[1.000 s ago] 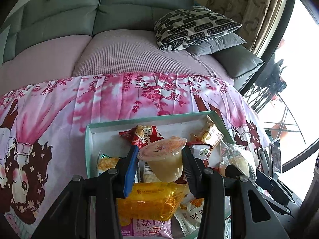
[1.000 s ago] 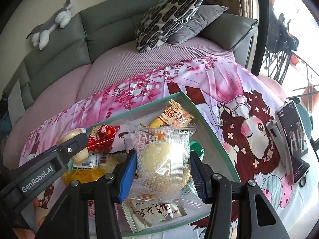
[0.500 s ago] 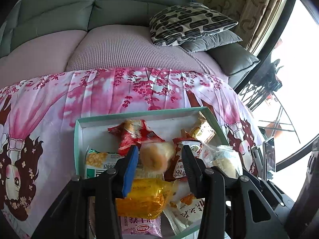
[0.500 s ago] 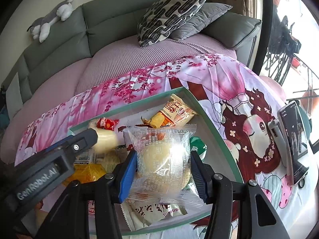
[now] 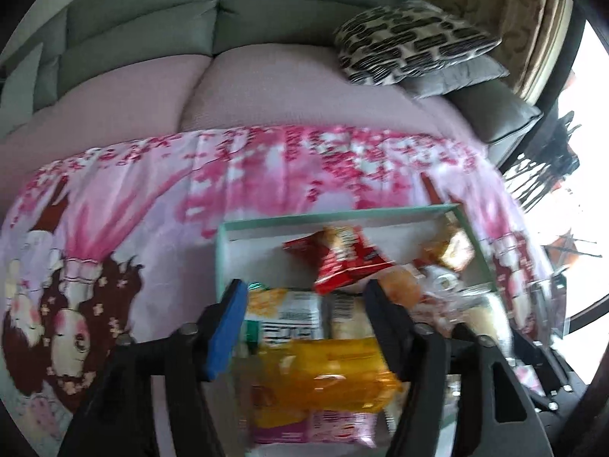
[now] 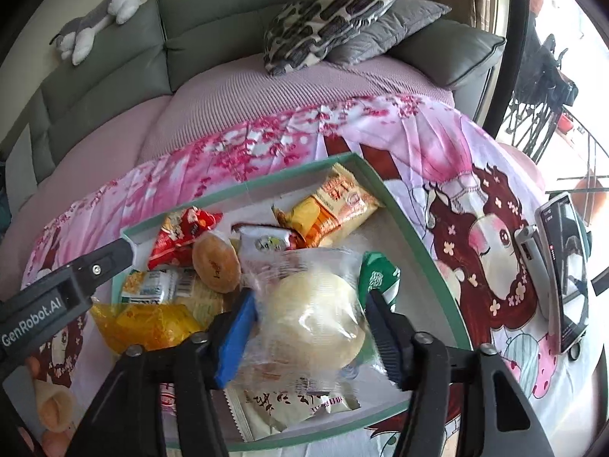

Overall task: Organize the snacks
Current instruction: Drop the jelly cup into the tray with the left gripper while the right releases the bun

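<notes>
A green-rimmed tray (image 6: 415, 236) on a pink printed cloth holds several snack packets. My left gripper (image 5: 306, 289) hangs over its left part; its jaws are opening and nothing is between them. The orange-lidded jelly cup (image 6: 216, 262) lies on its side in the tray, just right of the left gripper's right finger (image 5: 384, 316). My right gripper (image 6: 312, 299) is over the tray's front. Its jaws are opening with a bun in a clear wrapper (image 6: 316, 316) loose between them. The bun rests on a white packet (image 6: 281, 403).
A red packet (image 6: 182, 228), a yellow bag (image 6: 148, 323), an orange packet (image 6: 335, 205) and a green packet (image 6: 377, 278) crowd the tray. A phone on a stand (image 6: 567, 266) is at the right. A sofa with pillows (image 6: 331, 15) lies behind.
The left jaws spread and let go of the jelly cup, which dropped into the tray and rolled right. The right jaws widened and the wrapped bun sank lower between them.
</notes>
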Demonstrator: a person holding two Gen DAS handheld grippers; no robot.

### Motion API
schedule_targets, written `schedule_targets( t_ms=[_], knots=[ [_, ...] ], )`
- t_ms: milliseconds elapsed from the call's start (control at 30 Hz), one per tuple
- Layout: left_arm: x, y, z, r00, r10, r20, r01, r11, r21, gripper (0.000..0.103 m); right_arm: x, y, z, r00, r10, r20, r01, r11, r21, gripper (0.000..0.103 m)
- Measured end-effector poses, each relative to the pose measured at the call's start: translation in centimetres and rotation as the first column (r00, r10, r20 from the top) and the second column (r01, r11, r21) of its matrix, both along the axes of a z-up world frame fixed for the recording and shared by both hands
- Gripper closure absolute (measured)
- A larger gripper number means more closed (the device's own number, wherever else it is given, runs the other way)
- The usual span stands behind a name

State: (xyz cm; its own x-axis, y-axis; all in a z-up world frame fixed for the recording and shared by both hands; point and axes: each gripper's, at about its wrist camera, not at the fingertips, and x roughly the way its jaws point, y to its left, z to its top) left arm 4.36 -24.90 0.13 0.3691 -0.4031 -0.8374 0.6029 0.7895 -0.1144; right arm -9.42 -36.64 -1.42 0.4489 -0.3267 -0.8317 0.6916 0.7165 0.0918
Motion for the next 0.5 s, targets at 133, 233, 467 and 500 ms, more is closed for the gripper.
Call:
schedule_targets(
  t_ms=[133,233,467,500],
  knots=[
    [0.4,0.4,-0.6,1.000,0.009,0.000,-0.009,0.999,0.033,0.031,0.2,-0.2,-0.6,1.000,-0.006,-0.017,0.006,1.000,0.009,0.034],
    [0.7,0.6,-0.6,1.000,0.019,0.003,-0.019,0.999,0.040,0.030,0.1,-0.4,-0.7,0.999,-0.018,-0.027,0.018,1.000,0.005,0.027],
    [1.2,1.4,-0.8,0.998,0.057,0.016,-0.058,0.997,0.058,0.009,-0.2,-0.9,-1.0,0.999,-0.039,-0.036,0.039,0.999,0.009,0.000],
    [1.2,1.4,-0.8,0.998,0.063,0.019,-0.064,0.996,0.057,0.009,-0.2,-1.0,-1.0,0.999,-0.038,-0.033,0.038,0.999,0.009,0.000]
  ],
)
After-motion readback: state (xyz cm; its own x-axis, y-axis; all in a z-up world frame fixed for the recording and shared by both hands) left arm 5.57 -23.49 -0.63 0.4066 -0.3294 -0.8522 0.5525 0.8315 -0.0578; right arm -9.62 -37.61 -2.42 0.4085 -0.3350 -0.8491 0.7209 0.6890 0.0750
